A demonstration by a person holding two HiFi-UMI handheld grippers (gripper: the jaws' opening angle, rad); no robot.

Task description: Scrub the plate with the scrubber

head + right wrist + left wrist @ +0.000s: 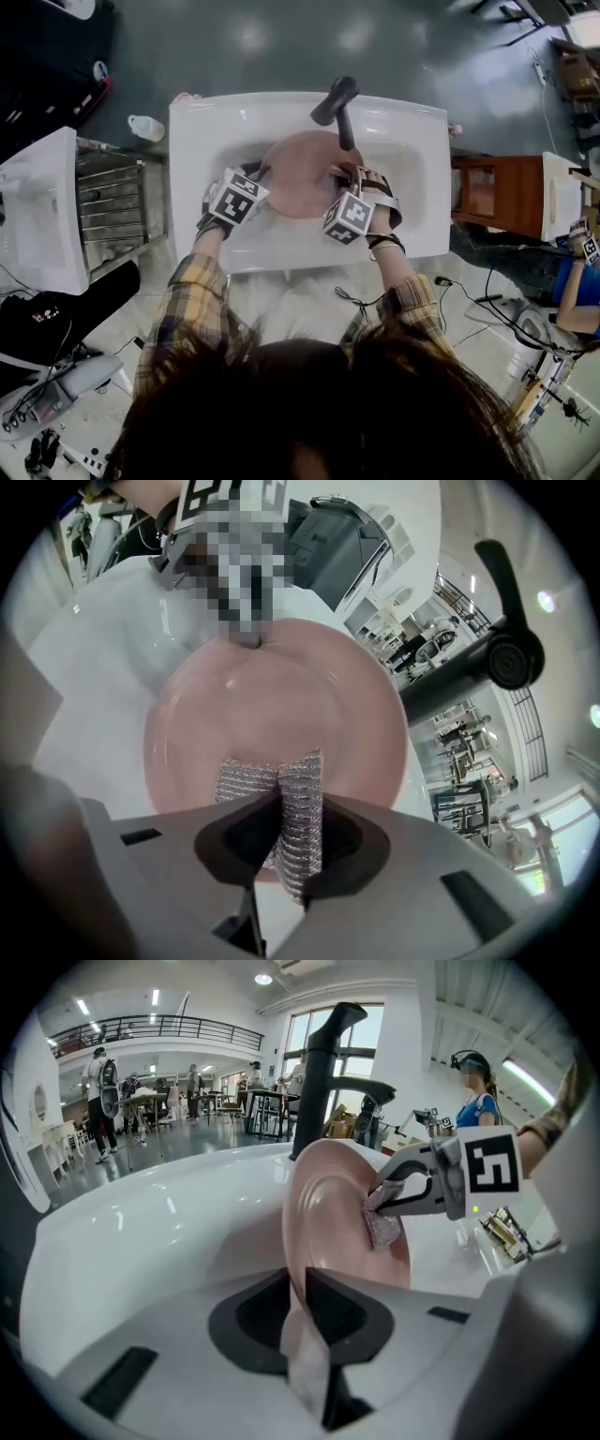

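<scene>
My left gripper [298, 1312] clamps the pink plate [323, 1213] by its rim inside the white sink [202, 131]; right gripper [281, 850] pinches the silver scrubber [277, 785] against its face. A black faucet [335, 101] overhangs the far edge. The marker cubes [236, 197] hide the jaws from overhead.

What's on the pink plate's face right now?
The silver mesh scrubber, clamped in the right gripper, lies against the plate. The rest of its face looks bare; the patch under the scrubber is covered.
</scene>
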